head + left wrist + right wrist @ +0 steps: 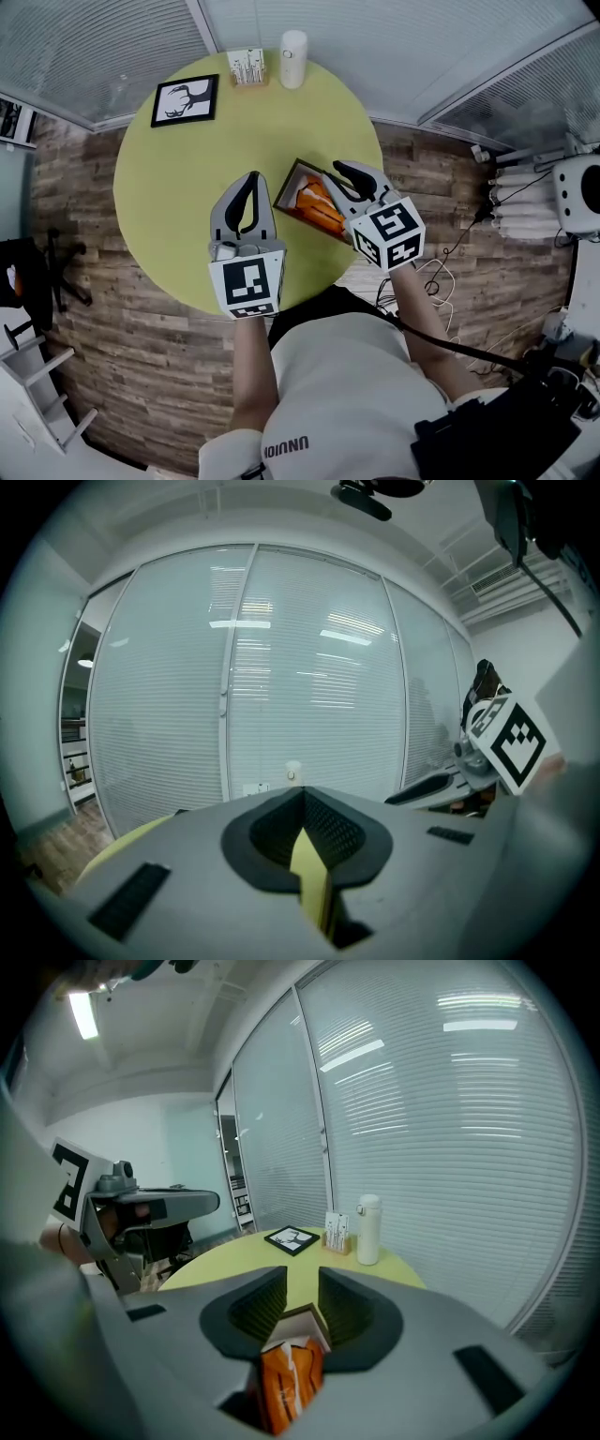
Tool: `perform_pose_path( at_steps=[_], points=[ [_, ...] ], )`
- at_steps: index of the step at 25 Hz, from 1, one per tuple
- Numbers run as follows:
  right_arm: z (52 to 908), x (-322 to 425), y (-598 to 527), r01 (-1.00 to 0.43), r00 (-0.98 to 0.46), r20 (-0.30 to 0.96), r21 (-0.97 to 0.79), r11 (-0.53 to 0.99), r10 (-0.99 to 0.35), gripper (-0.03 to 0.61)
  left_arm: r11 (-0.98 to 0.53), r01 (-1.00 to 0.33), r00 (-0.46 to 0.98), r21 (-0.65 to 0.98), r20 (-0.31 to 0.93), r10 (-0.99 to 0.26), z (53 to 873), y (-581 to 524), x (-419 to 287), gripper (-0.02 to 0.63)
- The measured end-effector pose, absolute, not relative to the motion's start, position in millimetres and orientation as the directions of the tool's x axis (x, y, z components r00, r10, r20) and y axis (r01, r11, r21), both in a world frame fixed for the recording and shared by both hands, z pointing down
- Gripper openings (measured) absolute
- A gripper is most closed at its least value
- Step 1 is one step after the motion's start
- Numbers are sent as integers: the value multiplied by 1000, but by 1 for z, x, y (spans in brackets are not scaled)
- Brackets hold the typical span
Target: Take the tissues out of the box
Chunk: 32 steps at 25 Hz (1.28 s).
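Note:
A brown-rimmed box (296,183) lies near the right edge of the round yellow-green table (178,178), with an orange tissue pack (321,206) in it. My right gripper (339,174) hovers over the box, jaws open with a narrow gap. In the right gripper view the box (305,1321) and orange pack (289,1382) show through and below that gap of the right gripper (302,1290); the pads do not press on them. My left gripper (252,178) hangs over bare table just left of the box, shut and empty; its tips meet in the left gripper view (302,799).
At the table's far edge stand a framed deer picture (186,100), a small card holder (247,67) and a white bottle (293,58). Glass walls with blinds close in behind. Cables and a power strip (487,202) lie on the floor at right.

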State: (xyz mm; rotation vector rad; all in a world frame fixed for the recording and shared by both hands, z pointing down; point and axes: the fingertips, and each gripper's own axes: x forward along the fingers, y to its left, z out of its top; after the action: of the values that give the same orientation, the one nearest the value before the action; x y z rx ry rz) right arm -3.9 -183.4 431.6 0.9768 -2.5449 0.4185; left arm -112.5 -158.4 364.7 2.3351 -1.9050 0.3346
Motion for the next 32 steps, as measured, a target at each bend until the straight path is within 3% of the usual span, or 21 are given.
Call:
perform_pose_path(
  at_steps=[8, 32],
  points=[
    [457, -15, -175, -655, -685, 524, -140, 743, -506, 159, -228, -973, 210, -40, 261, -942, 376, -158, -111, 12],
    [511, -25, -162, -606, -633, 671, -120, 786, -386, 206, -261, -965, 242, -21, 305, -921, 394, -167, -110, 12]
  ],
)
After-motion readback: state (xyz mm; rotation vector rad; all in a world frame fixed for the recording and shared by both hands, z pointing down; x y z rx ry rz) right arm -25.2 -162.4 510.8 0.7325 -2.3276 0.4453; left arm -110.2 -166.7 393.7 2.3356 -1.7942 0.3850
